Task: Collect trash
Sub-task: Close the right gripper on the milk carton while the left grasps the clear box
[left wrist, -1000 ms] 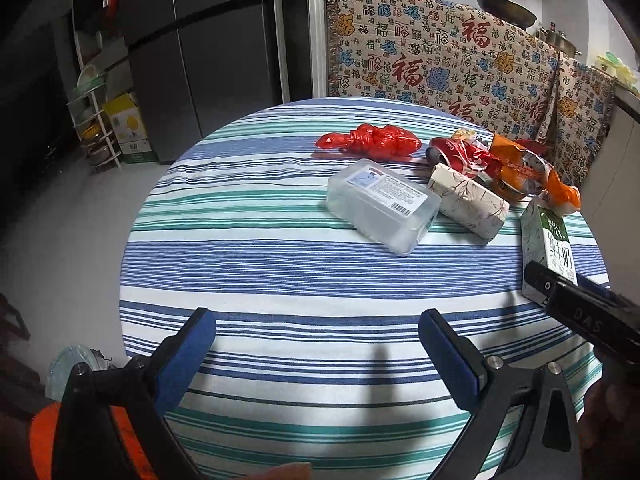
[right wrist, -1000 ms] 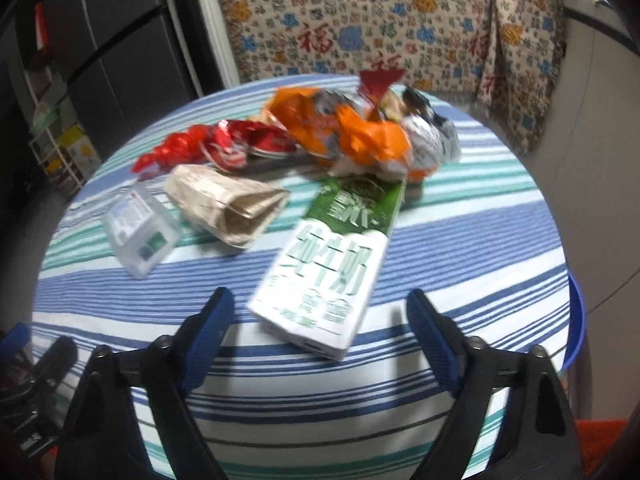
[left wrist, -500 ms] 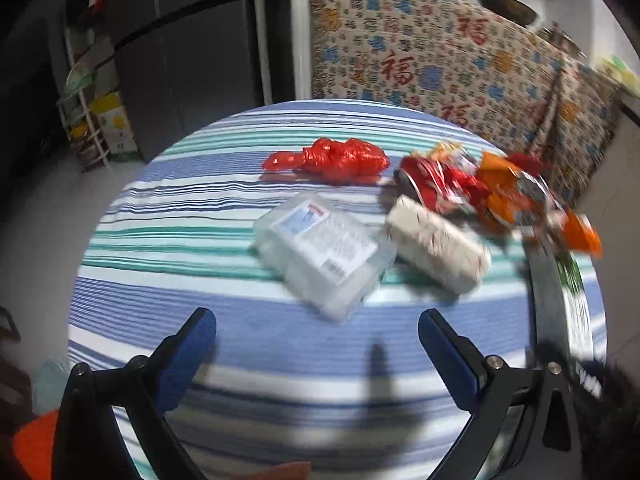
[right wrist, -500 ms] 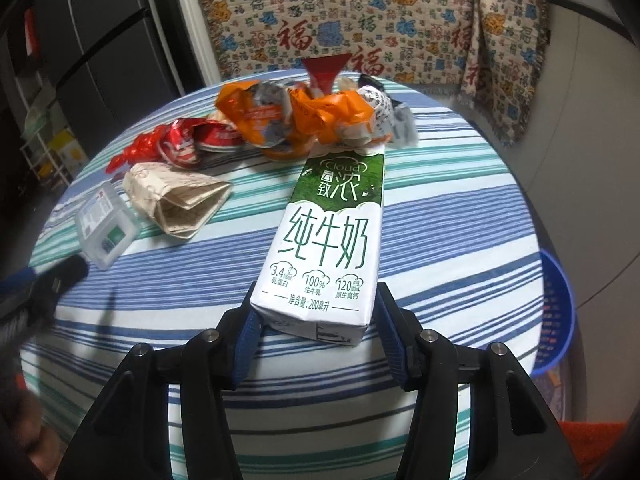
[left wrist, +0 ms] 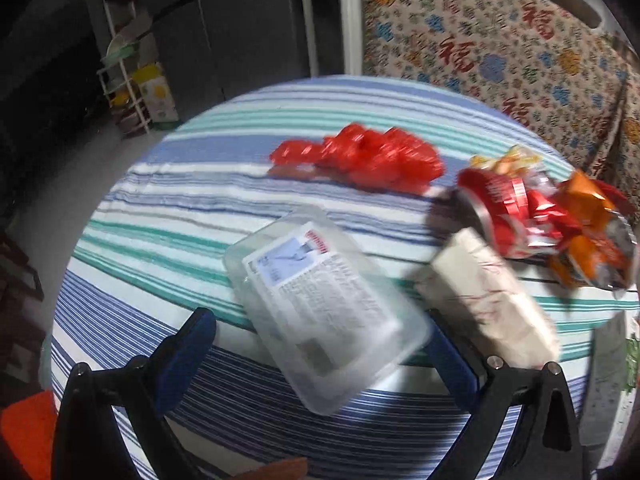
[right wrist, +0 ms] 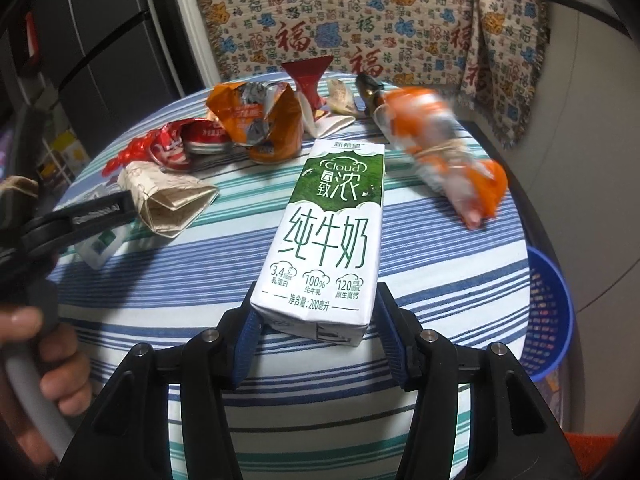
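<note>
My right gripper (right wrist: 316, 344) is shut on the near end of a green and white milk carton (right wrist: 326, 240) and holds it over the striped round table (right wrist: 460, 280). My left gripper (left wrist: 320, 344) is open, its jaws on either side of a clear plastic box (left wrist: 320, 308) with a white label. A paper-wrapped packet (left wrist: 492, 300) lies right of the box. A red plastic bag (left wrist: 368, 158), a crushed red can (left wrist: 504, 208) and orange snack bags (left wrist: 588, 232) lie farther back.
A blue mesh basket (right wrist: 548, 316) stands on the floor beside the table's right edge. An orange and clear wrapper (right wrist: 448, 152) lies at the table's right. A patterned cloth (right wrist: 380, 16) hangs behind the table. A dark fridge (left wrist: 240, 32) and a wire rack (left wrist: 128, 80) stand at left.
My right gripper closed on the milk carton and lifted its near end. My left gripper moved forward until the clear box sits between its open jaws.
</note>
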### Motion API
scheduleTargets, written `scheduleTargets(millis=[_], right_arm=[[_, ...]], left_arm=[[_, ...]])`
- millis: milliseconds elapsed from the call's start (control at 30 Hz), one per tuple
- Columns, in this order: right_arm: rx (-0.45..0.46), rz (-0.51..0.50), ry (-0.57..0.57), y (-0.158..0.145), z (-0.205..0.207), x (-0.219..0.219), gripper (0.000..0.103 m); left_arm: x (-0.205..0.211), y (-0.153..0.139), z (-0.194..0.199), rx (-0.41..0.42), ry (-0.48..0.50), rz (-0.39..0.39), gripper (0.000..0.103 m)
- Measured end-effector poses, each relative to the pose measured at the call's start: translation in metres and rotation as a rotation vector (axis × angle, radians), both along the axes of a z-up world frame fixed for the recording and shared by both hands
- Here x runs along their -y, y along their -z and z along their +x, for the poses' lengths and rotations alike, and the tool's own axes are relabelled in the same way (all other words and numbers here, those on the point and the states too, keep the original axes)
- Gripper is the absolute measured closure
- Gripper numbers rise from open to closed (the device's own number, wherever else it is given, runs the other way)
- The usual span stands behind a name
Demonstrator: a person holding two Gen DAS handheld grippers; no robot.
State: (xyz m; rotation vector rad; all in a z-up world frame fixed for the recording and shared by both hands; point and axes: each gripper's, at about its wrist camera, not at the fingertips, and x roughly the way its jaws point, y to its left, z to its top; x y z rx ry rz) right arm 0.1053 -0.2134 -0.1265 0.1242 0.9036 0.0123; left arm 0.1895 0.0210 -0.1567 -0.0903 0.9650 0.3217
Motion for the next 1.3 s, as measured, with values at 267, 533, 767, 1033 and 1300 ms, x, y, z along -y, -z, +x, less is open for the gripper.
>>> scheduleTargets(millis=[267,533,767,1033,1300], right_arm=[[-0.016,-0.011,-0.028,-0.001,-0.006,0.004,0.048],[-0.056,0.000,-0.080,-0.005,-0.010,0.001,0.045],[-0.074,0.043,-0.104,-0.022,-0.008,0.010,0.028],[-0.159,-0.035,-0.135,-0.032,0.028,-0.002,0.022],[-0.147,-0.029,-0.171,-0.048,0.025,0.007,0.050]], left_arm=[[-0.039,-0.005,-0.024,-0.037,0.066,-0.029,0.000],[-0.081,-0.008,-0.050,-0.087,0.155,-0.029,0.000],[-0.070,-0.029,-0.054,-0.046,0.318,-0.062,0.000],[-0.053,-0.021,-0.019,-0.146,0.462,0.006,0.013],[-0.057,-0.036,-0.032,-0.103,0.450,-0.053,0.041]])
